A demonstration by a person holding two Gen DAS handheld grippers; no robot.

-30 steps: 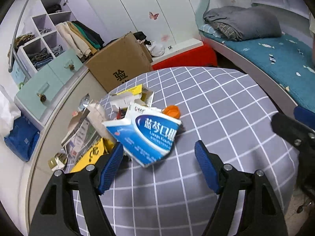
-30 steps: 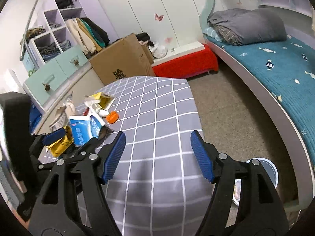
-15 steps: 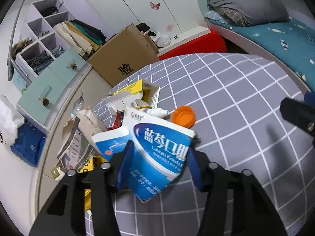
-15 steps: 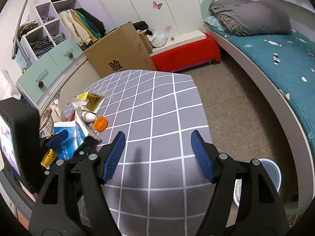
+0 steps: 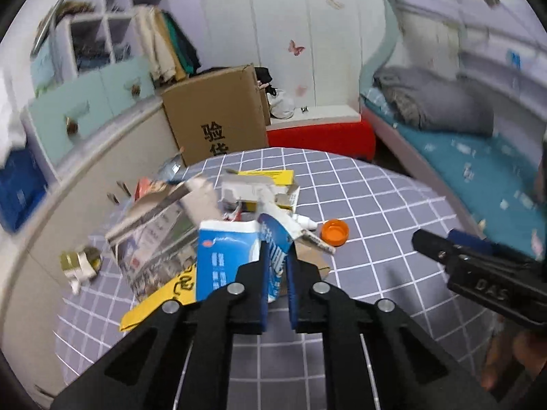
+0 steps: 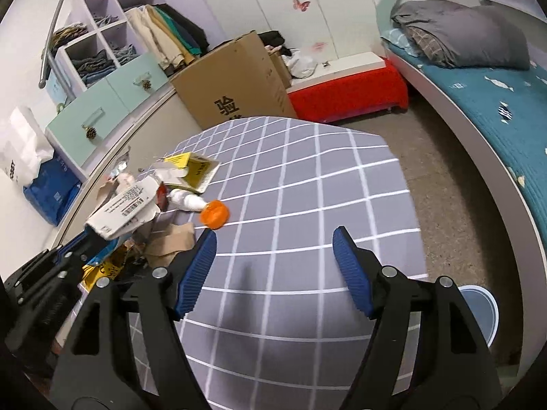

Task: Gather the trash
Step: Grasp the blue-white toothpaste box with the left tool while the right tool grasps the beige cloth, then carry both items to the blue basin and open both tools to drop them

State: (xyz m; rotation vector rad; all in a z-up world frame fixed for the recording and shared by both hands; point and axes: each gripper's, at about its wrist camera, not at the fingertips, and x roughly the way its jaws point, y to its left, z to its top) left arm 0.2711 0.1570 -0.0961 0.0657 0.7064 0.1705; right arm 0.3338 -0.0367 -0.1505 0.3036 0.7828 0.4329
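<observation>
Grey checked cloth covers the bench (image 6: pixel 307 184), with crumpled paper litter heaped at its left edge beside a round orange cap (image 5: pixel 335 232). Your left gripper (image 5: pixel 275 275) has just been closing; its ribbed blue fingers now pinch the flattened blue-and-white carton (image 5: pixel 229 256). Your right gripper (image 6: pixel 273 270) hangs with fingers wide, holding nothing

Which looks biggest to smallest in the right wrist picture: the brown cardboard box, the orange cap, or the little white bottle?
1. Brown cardboard box, by far.
2 and 3. Orange cap and little white bottle look about alike, so I won't rank them.
</observation>
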